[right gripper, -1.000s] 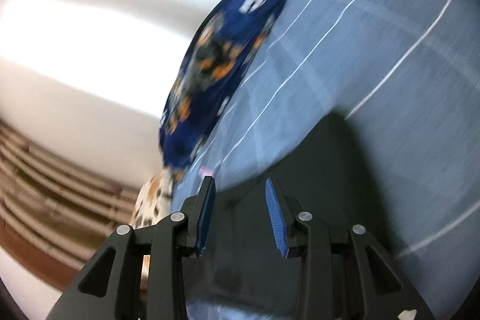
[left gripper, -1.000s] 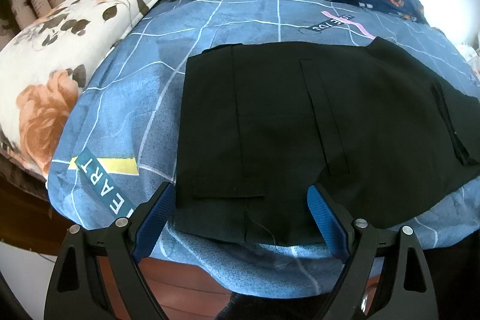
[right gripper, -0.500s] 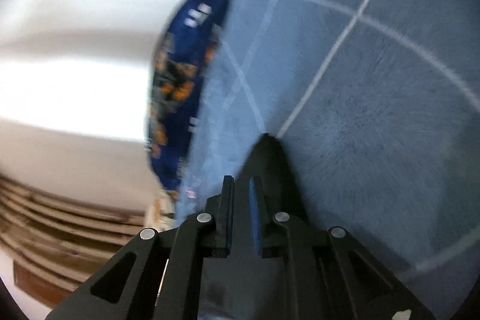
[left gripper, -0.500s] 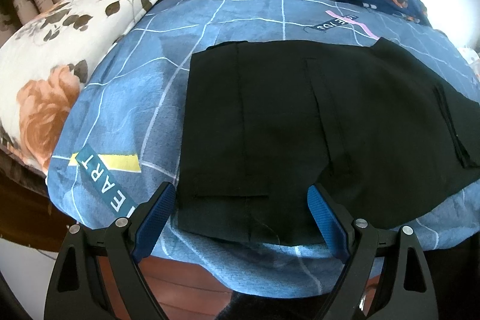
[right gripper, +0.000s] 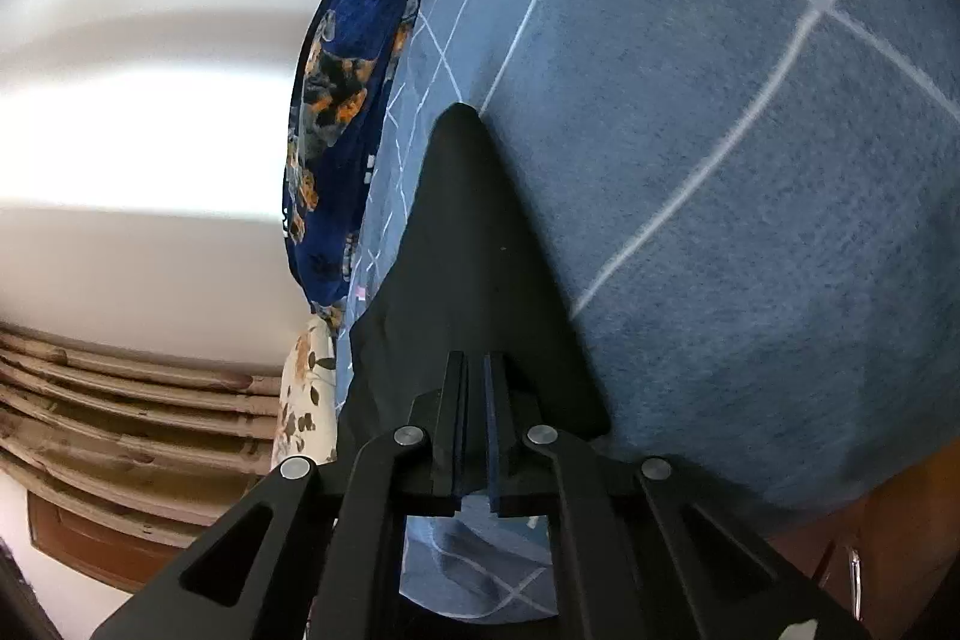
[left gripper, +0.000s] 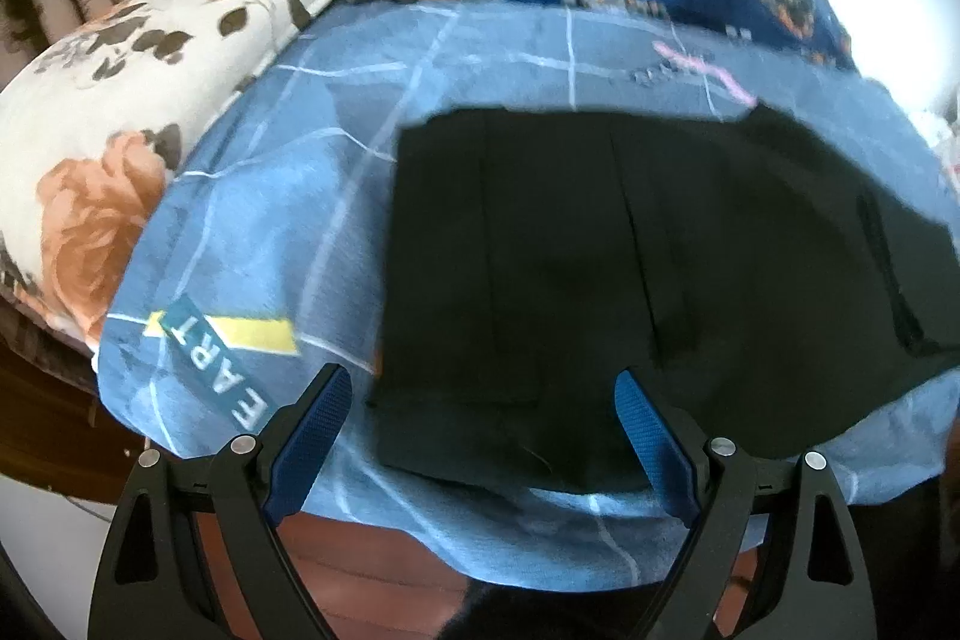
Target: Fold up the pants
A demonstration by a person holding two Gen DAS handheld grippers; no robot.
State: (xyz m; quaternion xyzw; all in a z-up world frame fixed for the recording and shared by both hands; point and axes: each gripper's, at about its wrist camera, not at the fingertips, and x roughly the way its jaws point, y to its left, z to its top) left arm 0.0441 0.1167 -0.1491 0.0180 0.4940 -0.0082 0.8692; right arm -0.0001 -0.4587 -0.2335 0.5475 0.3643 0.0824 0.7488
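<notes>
On the bed's blue grid-patterned sheet (left gripper: 252, 232) the black pants (left gripper: 630, 268) lie spread flat, long axis crosswise, their near hem between the released jaws of the left gripper (left gripper: 483, 436), while the right gripper (right gripper: 477, 400) has just been closing its jaws and pinches one end.

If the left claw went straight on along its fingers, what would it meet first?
Most likely the black pants: their near hem lies between the open left claw fingers, spread on the blue checked bedsheet. Depth is unclear, so how soon is hard to say.
</notes>
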